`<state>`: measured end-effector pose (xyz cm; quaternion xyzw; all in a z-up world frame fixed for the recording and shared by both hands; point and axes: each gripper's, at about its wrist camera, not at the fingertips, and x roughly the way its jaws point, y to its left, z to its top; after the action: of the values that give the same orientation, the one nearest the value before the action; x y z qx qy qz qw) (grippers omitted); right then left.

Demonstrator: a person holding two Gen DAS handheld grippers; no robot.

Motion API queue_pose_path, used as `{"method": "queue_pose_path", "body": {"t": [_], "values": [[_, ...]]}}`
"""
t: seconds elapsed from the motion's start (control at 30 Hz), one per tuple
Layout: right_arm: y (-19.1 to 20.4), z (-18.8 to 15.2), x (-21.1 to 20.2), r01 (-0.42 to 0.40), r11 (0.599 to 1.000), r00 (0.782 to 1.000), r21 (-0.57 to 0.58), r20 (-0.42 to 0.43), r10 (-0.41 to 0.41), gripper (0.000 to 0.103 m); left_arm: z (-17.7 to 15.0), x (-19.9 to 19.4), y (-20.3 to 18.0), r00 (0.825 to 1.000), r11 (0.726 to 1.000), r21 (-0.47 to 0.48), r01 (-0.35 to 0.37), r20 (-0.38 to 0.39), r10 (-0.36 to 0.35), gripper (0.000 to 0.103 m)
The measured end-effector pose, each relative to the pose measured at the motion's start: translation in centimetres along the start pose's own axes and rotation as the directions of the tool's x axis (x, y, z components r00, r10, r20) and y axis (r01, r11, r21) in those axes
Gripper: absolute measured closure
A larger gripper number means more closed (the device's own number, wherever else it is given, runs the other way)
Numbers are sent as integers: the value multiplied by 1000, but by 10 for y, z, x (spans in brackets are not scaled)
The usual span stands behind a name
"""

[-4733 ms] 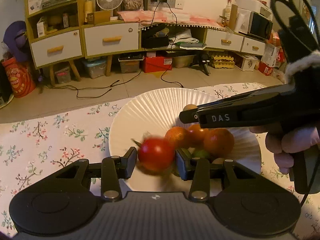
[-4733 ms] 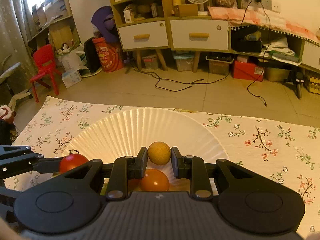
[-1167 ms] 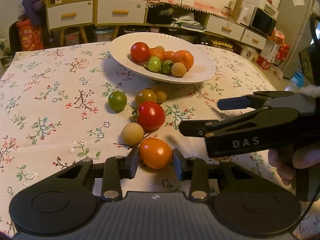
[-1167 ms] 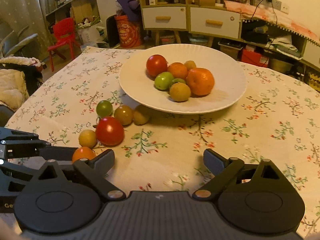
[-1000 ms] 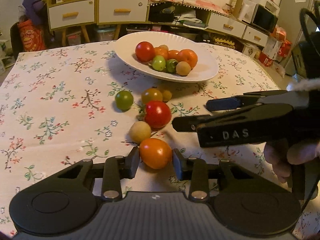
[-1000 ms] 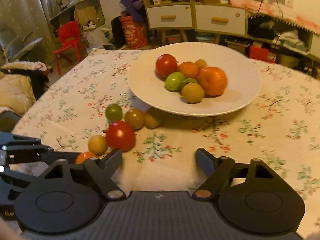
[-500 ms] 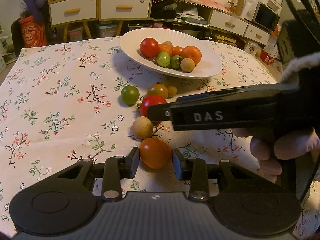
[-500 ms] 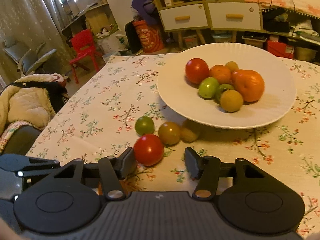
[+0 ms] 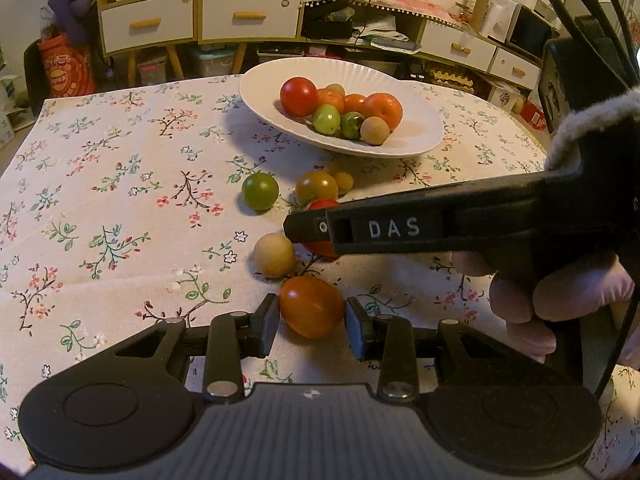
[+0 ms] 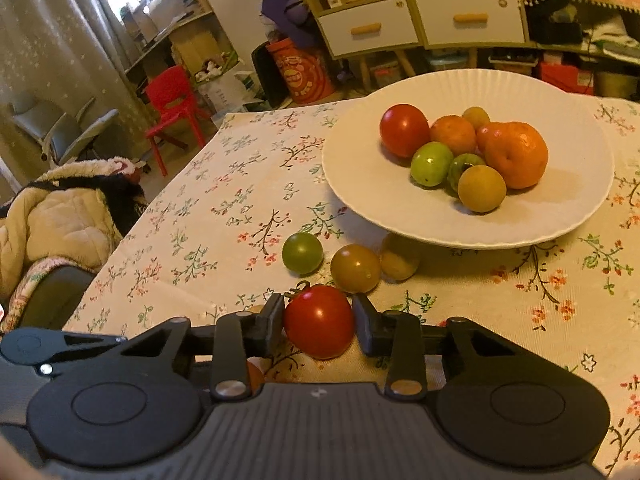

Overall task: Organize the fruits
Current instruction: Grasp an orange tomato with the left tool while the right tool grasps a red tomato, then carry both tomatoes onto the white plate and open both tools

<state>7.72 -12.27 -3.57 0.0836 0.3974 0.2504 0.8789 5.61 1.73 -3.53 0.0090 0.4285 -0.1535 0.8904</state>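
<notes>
Between the pads of our left gripper [image 9: 311, 322] sits the orange tomato [image 9: 311, 306], the jaws drawn close on both its sides, so we judge it held, resting on the floral tablecloth [image 9: 120, 184]. Our right gripper [image 10: 319, 322] has just been closing its jaws around the red tomato [image 10: 319, 321], and the pads now press its flanks. To do this step well, we squeeze only enough to hold the soft skin, then lift straight up before swinging. Just ahead of the right gripper lie a green tomato [image 10: 302, 252], a brownish one [image 10: 355, 268] and a small yellow fruit [image 10: 400, 258], so we clear these first. Beyond them waits the white plate [image 10: 360, 184], where both tomatoes should go beside the heap.
</notes>
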Motion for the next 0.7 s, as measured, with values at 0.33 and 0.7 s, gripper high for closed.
{"method": "queue_pose_path", "body": {"t": [0.33,0.7], "values": [[-5,2,-19,27,1000,999,-16,19,-27,70,9,-5,1,999,1000,-8,-10,38,10,77],[-18,12,-47,70,998,993,8,94,-70,70,25,-9,-7,995,1000,-11,-9,97,10,77]]}}
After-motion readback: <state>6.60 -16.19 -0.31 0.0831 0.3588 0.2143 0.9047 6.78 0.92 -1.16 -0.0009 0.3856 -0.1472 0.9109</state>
